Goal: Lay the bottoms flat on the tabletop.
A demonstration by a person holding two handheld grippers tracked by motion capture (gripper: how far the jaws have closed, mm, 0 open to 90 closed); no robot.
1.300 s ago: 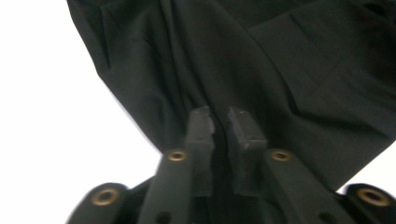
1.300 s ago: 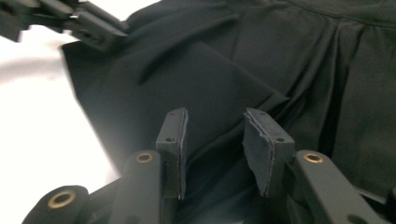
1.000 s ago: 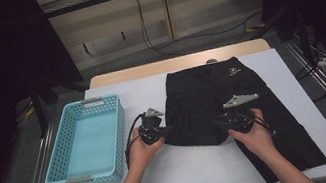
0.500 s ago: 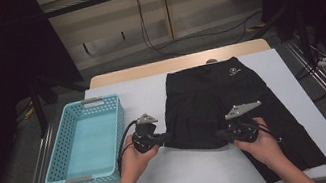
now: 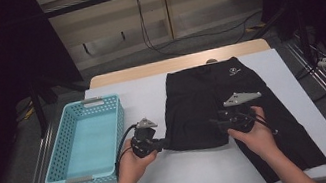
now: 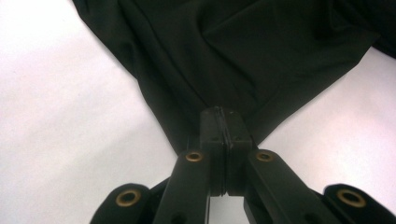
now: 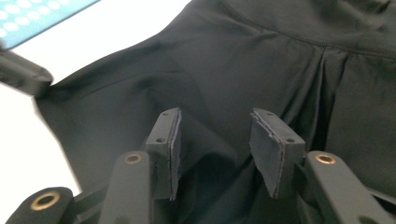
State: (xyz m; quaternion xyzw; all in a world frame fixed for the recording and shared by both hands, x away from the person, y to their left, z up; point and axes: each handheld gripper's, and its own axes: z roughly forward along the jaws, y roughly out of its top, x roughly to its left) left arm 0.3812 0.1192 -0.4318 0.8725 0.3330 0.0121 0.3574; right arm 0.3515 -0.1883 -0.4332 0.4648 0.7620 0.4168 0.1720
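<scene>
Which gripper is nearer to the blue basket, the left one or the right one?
Left. The left gripper is close beside the blue basket, shut on a corner of the black shorts. The right gripper is farther away, open over the shorts.

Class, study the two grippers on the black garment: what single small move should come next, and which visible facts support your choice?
Probably close the right gripper on the fabric under it. Its jaws have just been opening and now stand apart over a raised fold of the black garment, pressing nothing, while the left gripper is pinched shut on the garment's corner. A second grip would let both hands lift or fold it on the table.
</scene>
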